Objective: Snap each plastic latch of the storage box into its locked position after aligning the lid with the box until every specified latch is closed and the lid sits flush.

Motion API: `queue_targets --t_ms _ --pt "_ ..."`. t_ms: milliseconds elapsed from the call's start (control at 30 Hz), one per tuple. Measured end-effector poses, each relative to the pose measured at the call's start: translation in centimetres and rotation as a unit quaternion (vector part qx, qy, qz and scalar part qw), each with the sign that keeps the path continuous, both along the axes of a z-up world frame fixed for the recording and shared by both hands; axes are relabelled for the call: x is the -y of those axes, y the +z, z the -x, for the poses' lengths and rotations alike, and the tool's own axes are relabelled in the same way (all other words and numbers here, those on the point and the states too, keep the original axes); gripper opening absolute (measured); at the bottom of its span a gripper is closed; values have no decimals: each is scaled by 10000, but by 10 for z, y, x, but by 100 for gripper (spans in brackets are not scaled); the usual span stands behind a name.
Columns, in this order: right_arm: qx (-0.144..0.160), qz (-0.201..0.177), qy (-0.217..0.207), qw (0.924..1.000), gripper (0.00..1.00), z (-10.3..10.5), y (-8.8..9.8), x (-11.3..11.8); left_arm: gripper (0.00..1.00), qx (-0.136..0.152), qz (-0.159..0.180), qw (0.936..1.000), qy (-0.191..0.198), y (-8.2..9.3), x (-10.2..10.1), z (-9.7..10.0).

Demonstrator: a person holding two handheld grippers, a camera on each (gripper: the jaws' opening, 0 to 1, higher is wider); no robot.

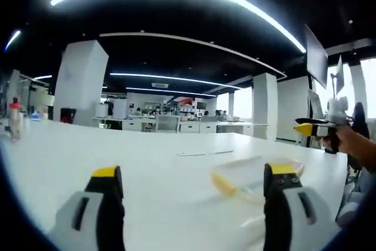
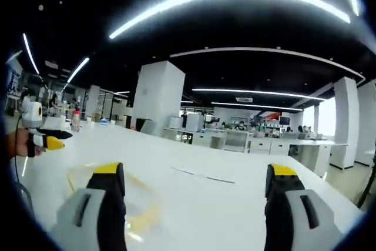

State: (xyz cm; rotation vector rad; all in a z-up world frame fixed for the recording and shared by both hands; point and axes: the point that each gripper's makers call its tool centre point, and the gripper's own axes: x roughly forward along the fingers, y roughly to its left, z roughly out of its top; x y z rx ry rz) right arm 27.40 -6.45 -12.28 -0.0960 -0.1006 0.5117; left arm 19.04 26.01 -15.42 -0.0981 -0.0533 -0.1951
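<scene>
Left hand-held gripper (image 1: 195, 180): I see its jaws spread wide, nothing between them, above the white counter (image 1: 147, 163). Right hand-held gripper (image 2: 195, 180): jaws equally wide, nothing held. The storage box (image 1: 252, 180) lies on the counter just past the left gripper's right jaw; it's clear plastic, low and flat, blurry, with yellow latches (image 1: 223, 185) along its edges. In the right gripper view the box sits behind that gripper's left jaw, transparent with faint yellow trim. I cannot tell whether the latches are snapped or the lid flush.
</scene>
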Motion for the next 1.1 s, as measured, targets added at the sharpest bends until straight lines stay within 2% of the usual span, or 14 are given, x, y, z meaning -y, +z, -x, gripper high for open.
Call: queue_targets --t_ms 133,167,300,400,500,600,800,1100 --pt "-26 -112 -124 9999 100 7 -4 8 99 15 -57 10000 58 2 -4 5" --pt "-14 -188 -317 9993 100 8 -4 16 99 18 -119 9999 85 2 -5 6" --pt "32 -291 -661 9974 100 15 -5 32 99 8 -190 9997 149 2 -9 12" --pt "78 -336 -855 9957 100 22 -7 41 99 -1 -95 9998 195 4 -12 17" --pt "38 -369 -956 9947 100 30 -9 47 99 -32 -201 9993 323 2 -17 20" --pt "-86 -474 -943 9944 100 35 -13 49 98 -64 -293 9988 384 0 -20 23" --pt "-104 -535 -1088 9926 100 49 -18 59 98 -121 -332 9985 408 -3 -21 33" --pt "-225 -440 -1064 9931 100 65 -30 57 97 -200 -396 9981 435 -9 -18 43"
